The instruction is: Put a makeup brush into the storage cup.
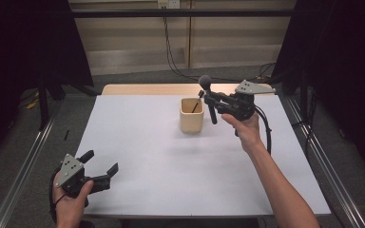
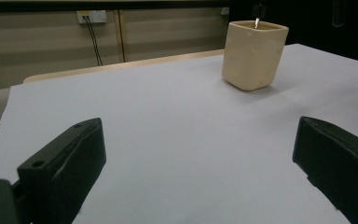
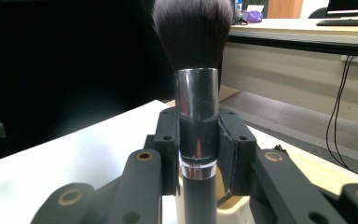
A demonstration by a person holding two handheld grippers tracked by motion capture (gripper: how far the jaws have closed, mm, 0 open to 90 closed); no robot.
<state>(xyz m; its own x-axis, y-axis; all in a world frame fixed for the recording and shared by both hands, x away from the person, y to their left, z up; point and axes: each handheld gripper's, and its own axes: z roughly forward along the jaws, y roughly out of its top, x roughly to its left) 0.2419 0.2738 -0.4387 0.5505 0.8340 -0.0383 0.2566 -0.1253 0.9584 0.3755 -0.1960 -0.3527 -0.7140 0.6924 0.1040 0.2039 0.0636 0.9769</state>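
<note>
Covering table (image 1: 138, 142), white sheet, grey floor (image 1: 24, 137)

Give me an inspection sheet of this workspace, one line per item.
Surface: white table, wooden strip at far edge.
Job's things: makeup brush, bristles up, beside the beige cup, which holds a thin stick.
Clutter: nothing seen.
Grippers: right gripper clamped on the brush's metal ferrule; left gripper open, empty, at the near left corner.
Cables: black cable trailing from right gripper; wall cords behind.
Surroundings: dark curtains, floor rails, wall socket.
</note>
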